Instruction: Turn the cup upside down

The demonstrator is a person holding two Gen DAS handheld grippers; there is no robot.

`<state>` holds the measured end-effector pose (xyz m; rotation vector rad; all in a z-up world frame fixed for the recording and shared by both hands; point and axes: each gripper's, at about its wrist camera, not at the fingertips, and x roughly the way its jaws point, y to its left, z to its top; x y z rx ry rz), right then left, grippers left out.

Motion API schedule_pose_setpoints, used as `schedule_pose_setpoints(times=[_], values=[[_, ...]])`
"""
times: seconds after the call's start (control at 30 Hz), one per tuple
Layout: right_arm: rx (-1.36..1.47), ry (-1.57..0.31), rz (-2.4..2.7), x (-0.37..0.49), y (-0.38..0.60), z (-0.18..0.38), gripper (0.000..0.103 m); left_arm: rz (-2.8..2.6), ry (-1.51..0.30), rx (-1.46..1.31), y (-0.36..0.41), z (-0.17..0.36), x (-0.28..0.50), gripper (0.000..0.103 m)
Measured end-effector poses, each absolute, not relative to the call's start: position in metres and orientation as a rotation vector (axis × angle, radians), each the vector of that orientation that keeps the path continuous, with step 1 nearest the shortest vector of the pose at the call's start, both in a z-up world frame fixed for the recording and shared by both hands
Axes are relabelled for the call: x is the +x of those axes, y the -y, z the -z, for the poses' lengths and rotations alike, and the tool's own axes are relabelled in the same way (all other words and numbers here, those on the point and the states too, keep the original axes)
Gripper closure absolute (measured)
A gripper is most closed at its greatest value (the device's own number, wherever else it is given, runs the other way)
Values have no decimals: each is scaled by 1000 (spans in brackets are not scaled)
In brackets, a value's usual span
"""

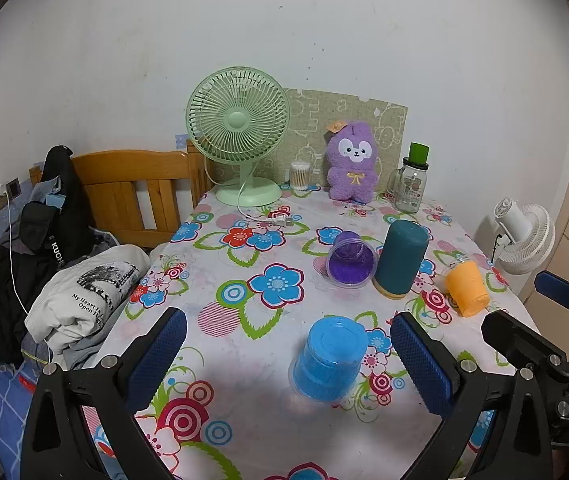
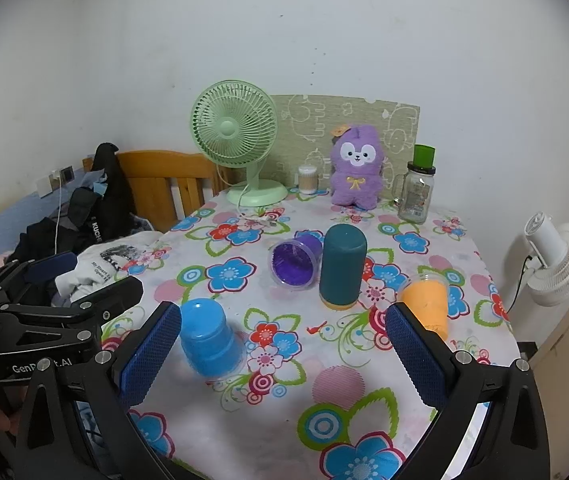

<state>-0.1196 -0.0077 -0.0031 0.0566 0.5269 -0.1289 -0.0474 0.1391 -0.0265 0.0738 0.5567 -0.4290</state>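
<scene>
A blue cup stands upside down on the floral tablecloth, between and just ahead of my open, empty left gripper. In the right wrist view the blue cup is next to the left finger of my open, empty right gripper. A purple cup lies on its side, mouth toward me. A dark teal cup stands upside down beside it. An orange cup stands upside down at the right.
At the table's back stand a green fan, a cotton-swab jar, a purple plush toy and a glass jar with a green lid. Clothes lie piled on the bed at left. A white fan stands at right.
</scene>
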Motion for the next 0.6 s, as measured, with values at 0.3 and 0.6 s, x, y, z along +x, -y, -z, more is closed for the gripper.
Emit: schedule_pose_setpoints(times=[0.3, 0.6], values=[[56, -532, 127, -119, 6, 3, 0, 430, -557, 73, -140, 26, -49, 0], [63, -542, 121, -117, 6, 6, 0, 435, -562, 74, -139, 26, -50, 0]])
